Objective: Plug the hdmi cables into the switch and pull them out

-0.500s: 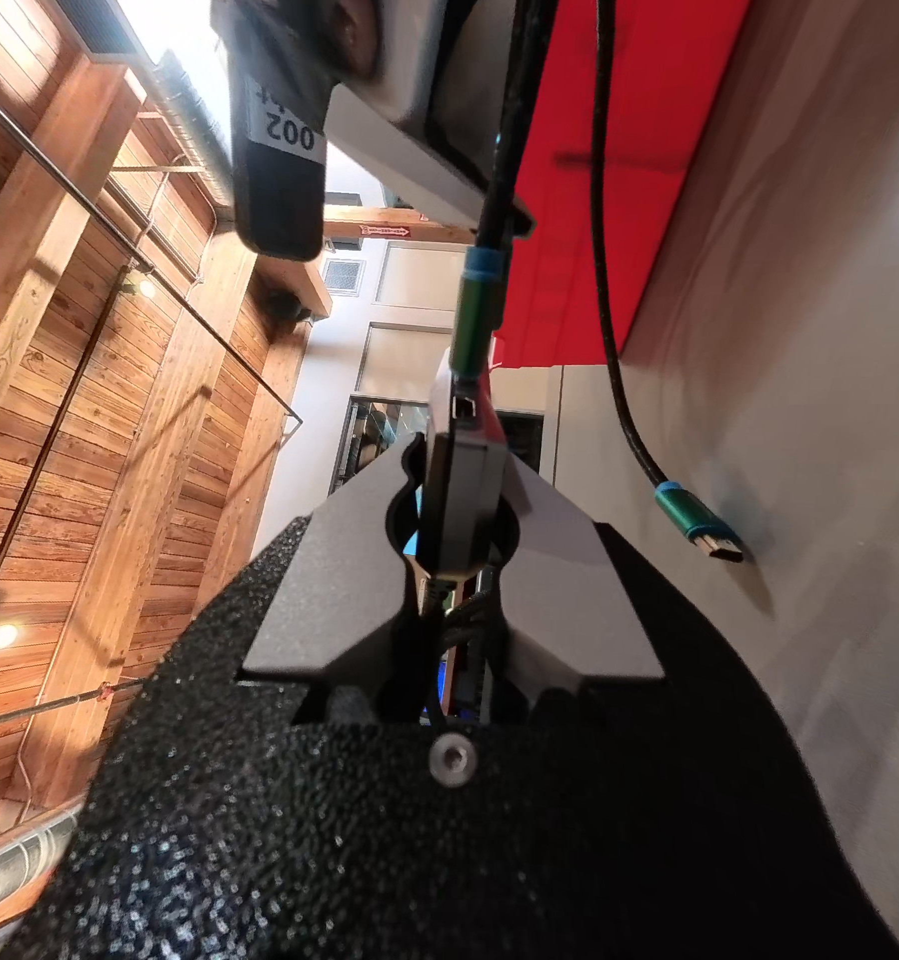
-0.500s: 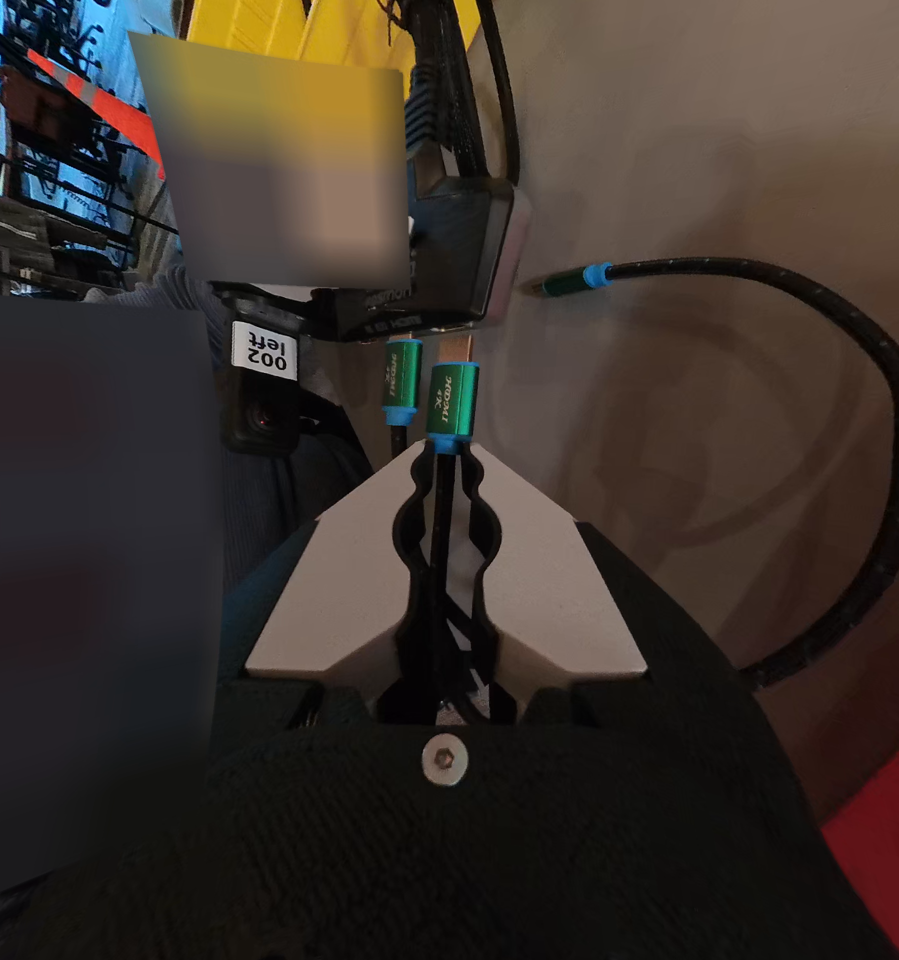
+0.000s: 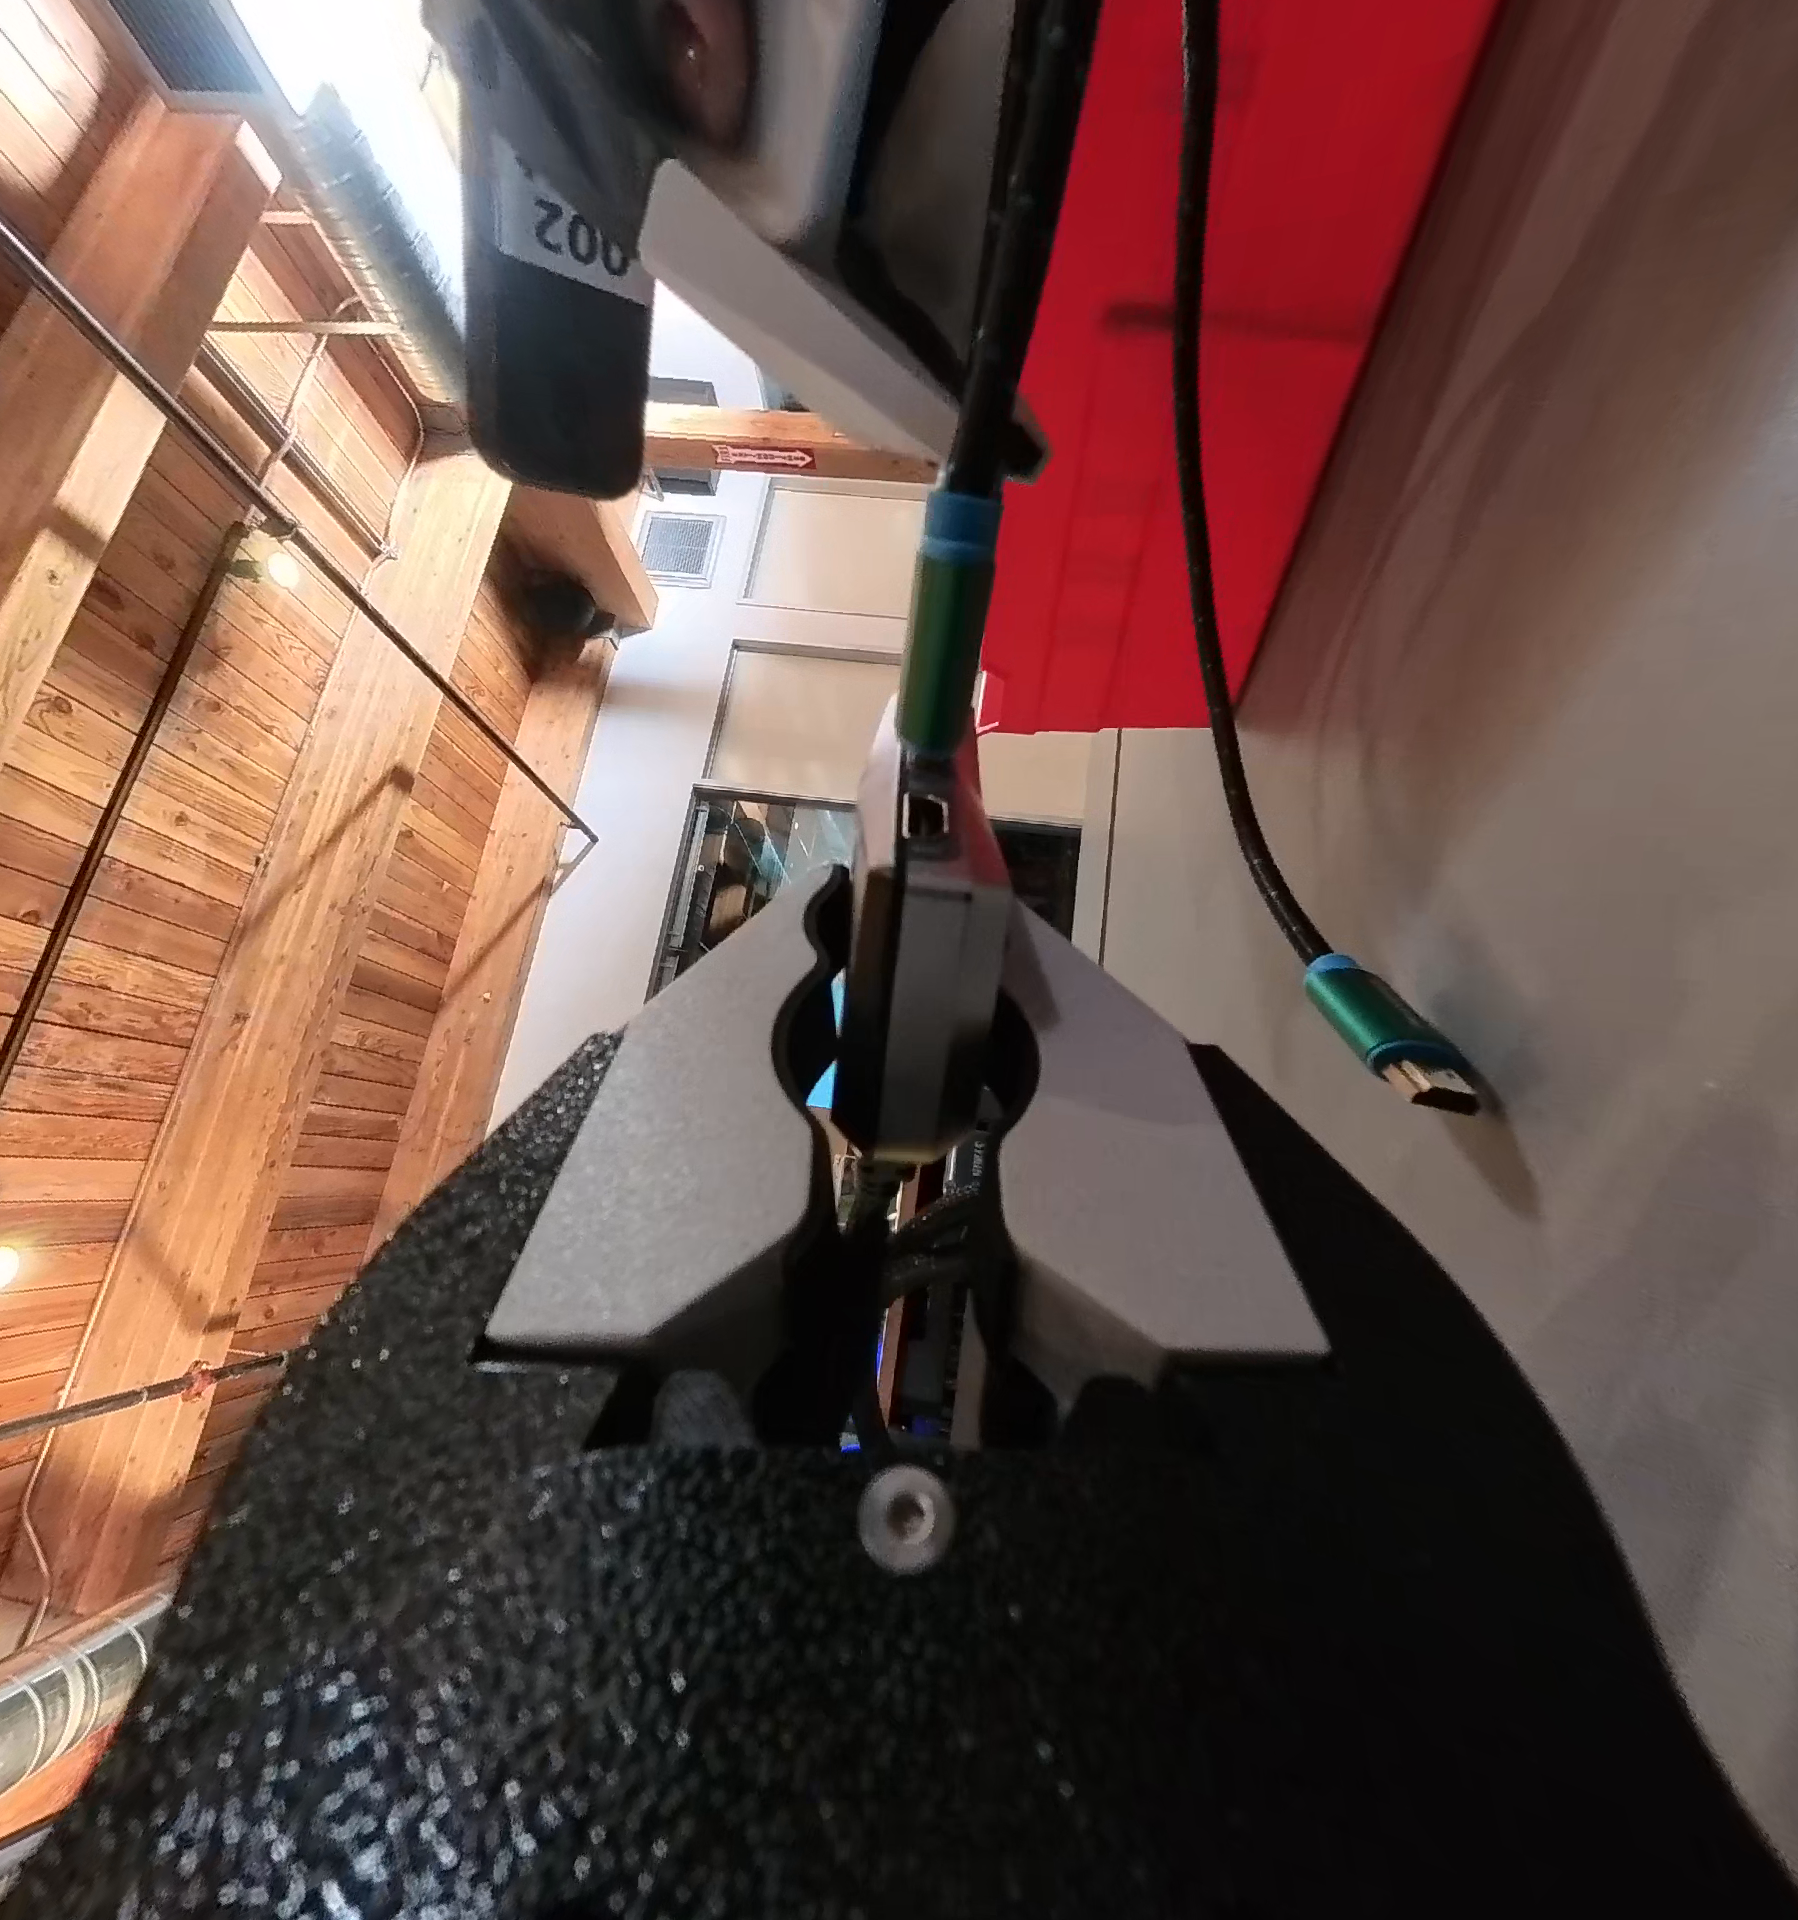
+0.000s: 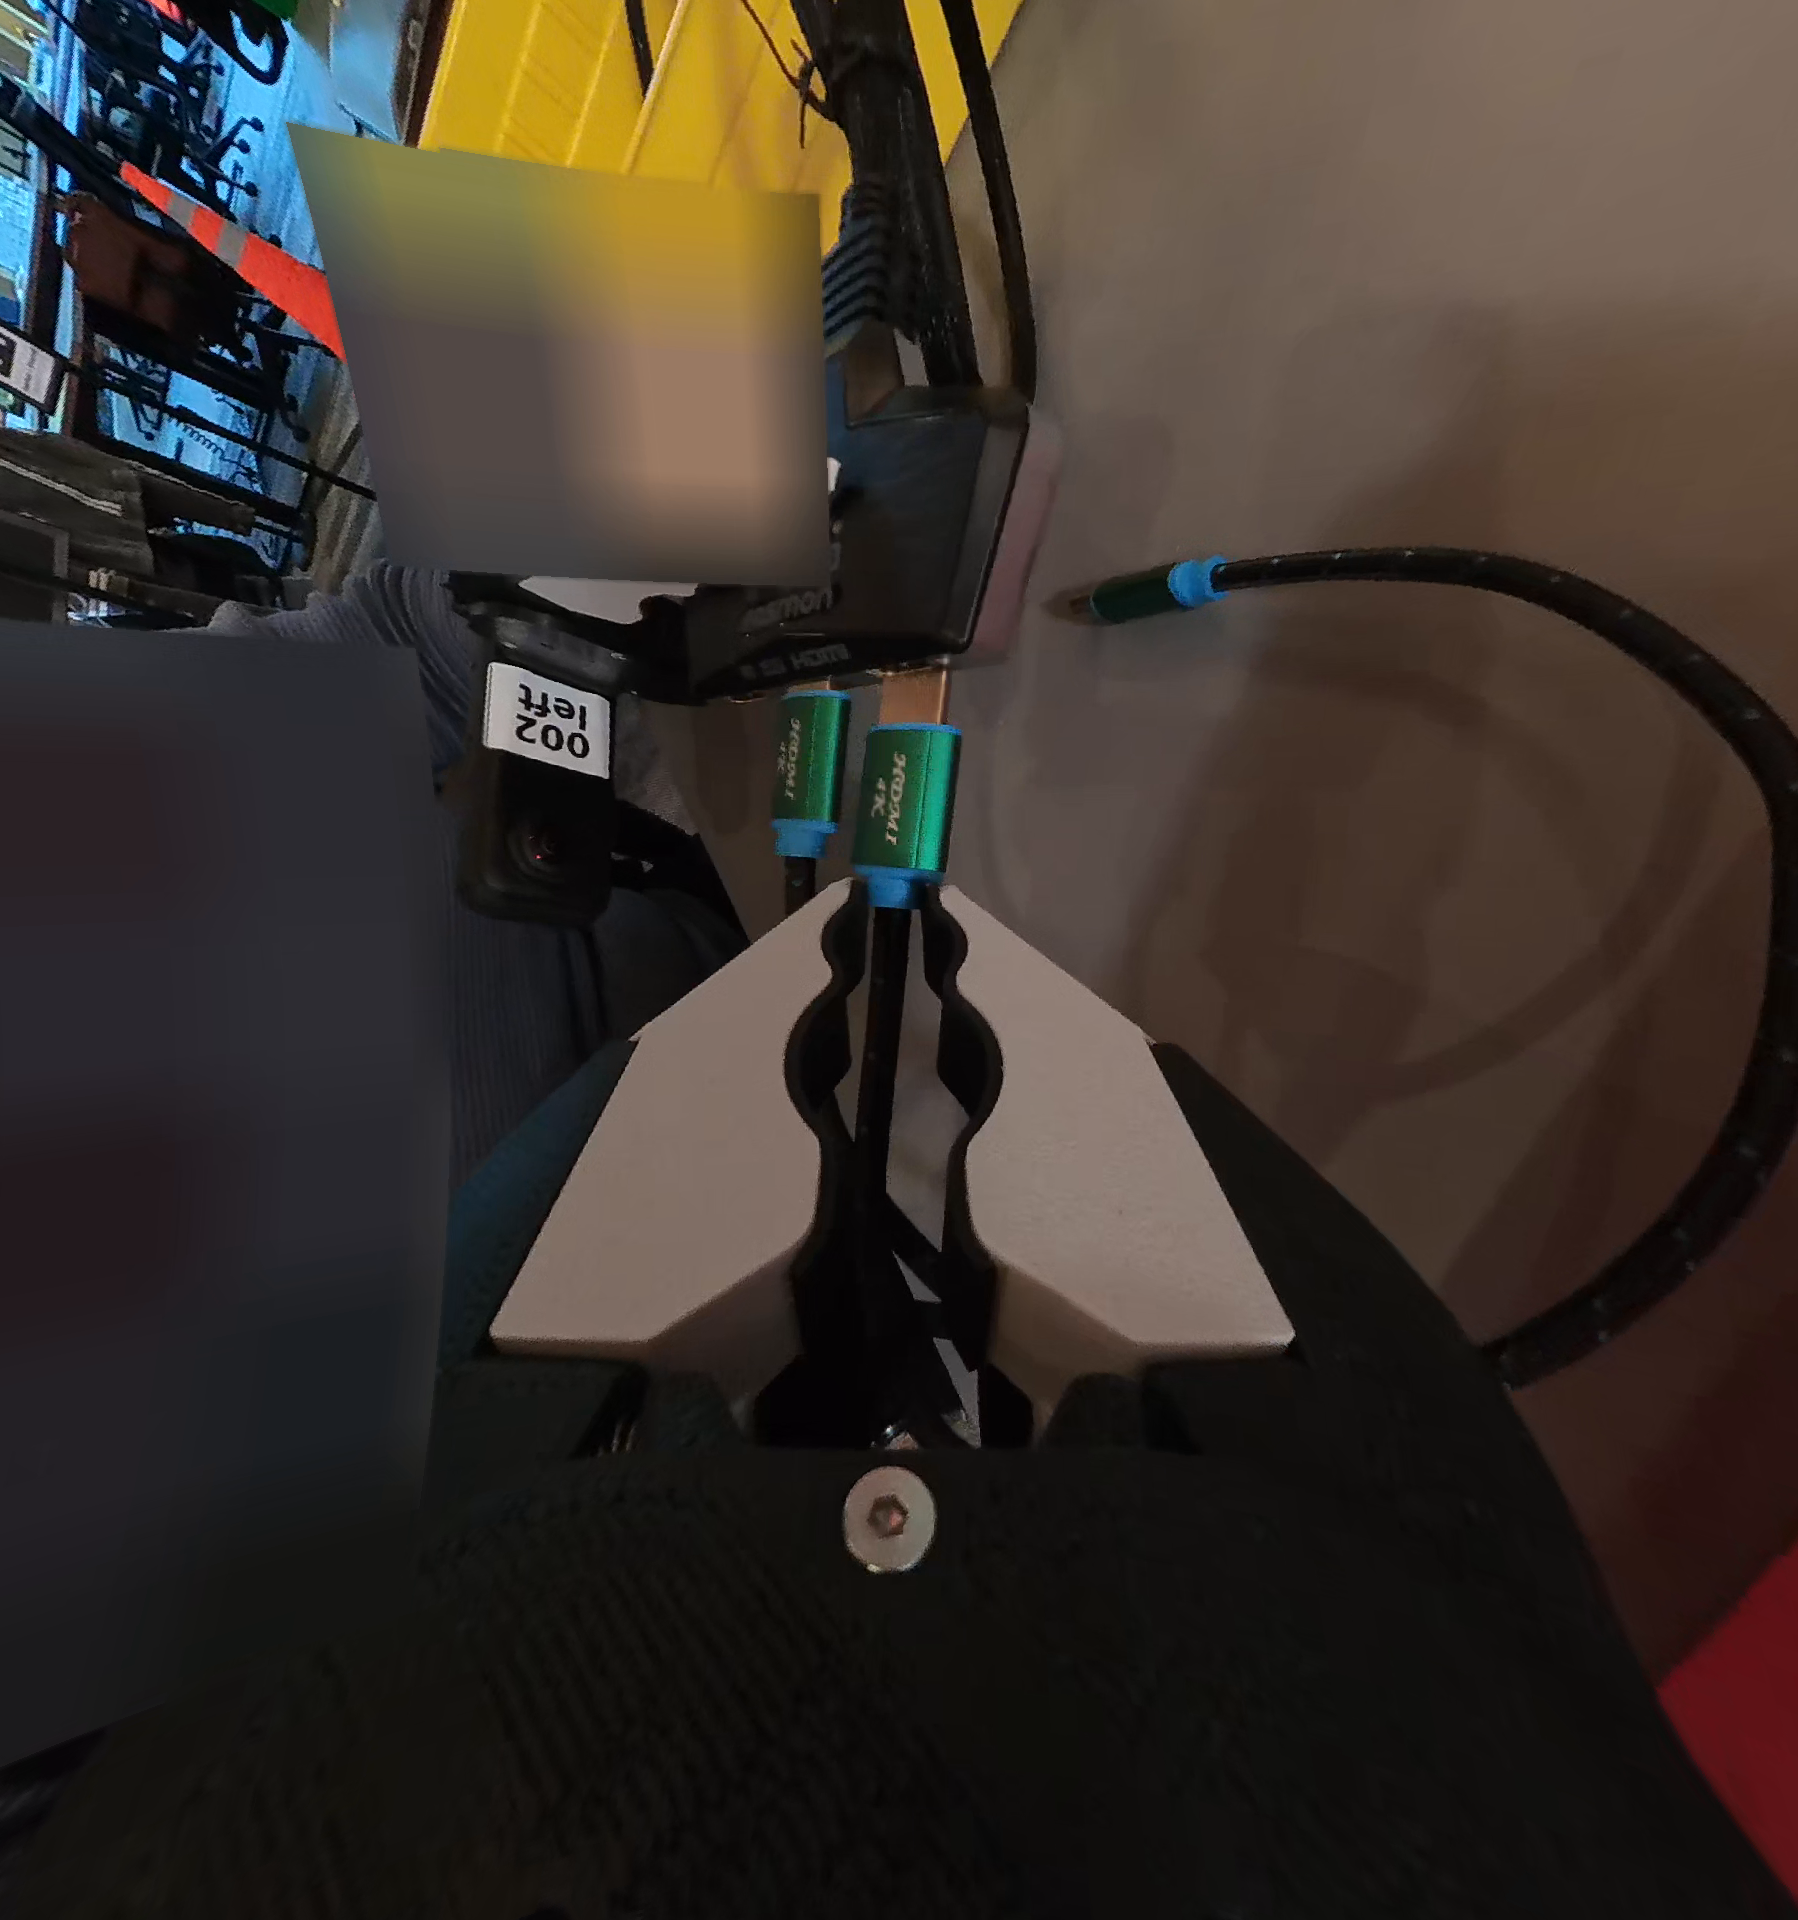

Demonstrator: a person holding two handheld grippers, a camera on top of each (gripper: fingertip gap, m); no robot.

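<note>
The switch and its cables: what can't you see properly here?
- Right wrist view: the switch is partly behind a blur patch; its ports face away.
- Left wrist view: the left gripper covers the switch's lower half.
- The loose cable runs off behind the right gripper.

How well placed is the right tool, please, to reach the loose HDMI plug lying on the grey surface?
Probably not yet: the right tool is shut on a cable at the switch. The loose plug lies unobstructed off to the side, so releasing first should free it.
</note>
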